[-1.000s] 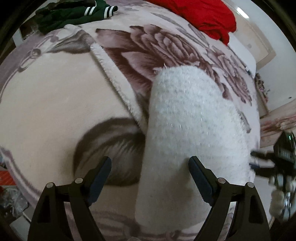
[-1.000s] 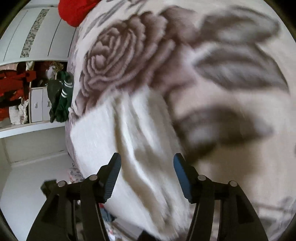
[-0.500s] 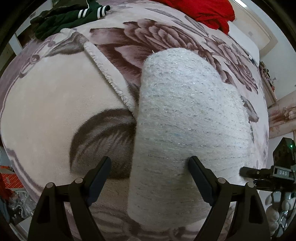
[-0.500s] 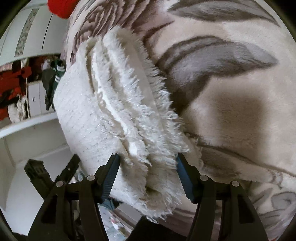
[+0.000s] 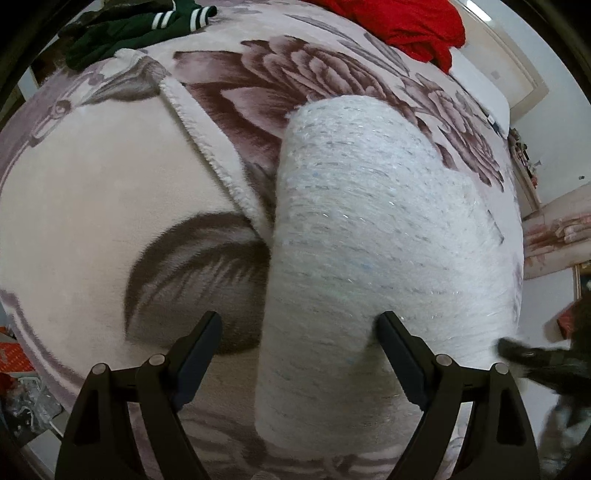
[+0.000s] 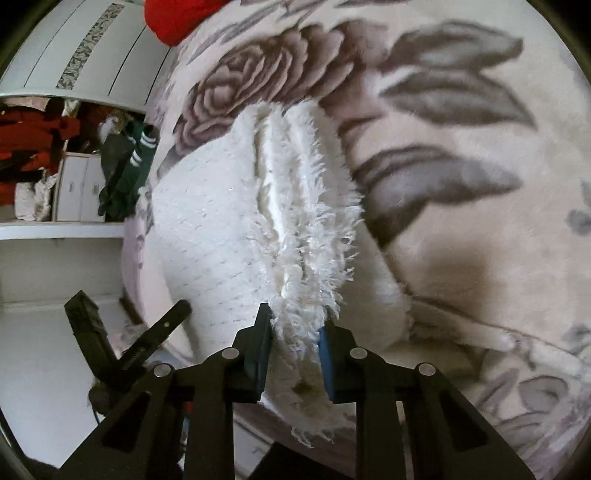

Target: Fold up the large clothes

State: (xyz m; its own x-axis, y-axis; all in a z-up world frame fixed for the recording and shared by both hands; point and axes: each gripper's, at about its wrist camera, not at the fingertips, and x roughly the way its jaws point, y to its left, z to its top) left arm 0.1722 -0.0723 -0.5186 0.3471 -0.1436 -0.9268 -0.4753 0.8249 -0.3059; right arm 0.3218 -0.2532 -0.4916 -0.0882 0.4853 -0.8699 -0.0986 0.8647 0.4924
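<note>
A white fuzzy knit garment [image 5: 376, 236] lies folded in layers on a floral blanket [image 5: 92, 206] on the bed. My left gripper [image 5: 299, 332] is open, its jaws astride the garment's near left edge. My right gripper [image 6: 295, 332] is shut on the garment's stacked fuzzy edges [image 6: 299, 229] at the near end. The left gripper [image 6: 147, 347] shows at the lower left of the right wrist view. The right gripper [image 5: 539, 358] appears blurred at the right edge of the left wrist view.
A red garment [image 5: 413, 26] and a dark green striped garment [image 5: 133, 29] lie at the far side of the bed. A folded-over blanket edge [image 5: 207, 144] runs left of the white garment. Shelves with clutter [image 6: 55, 166] stand beyond the bed.
My right gripper has closed on the white garment's stacked edges. My left gripper stays open over the garment with little movement.
</note>
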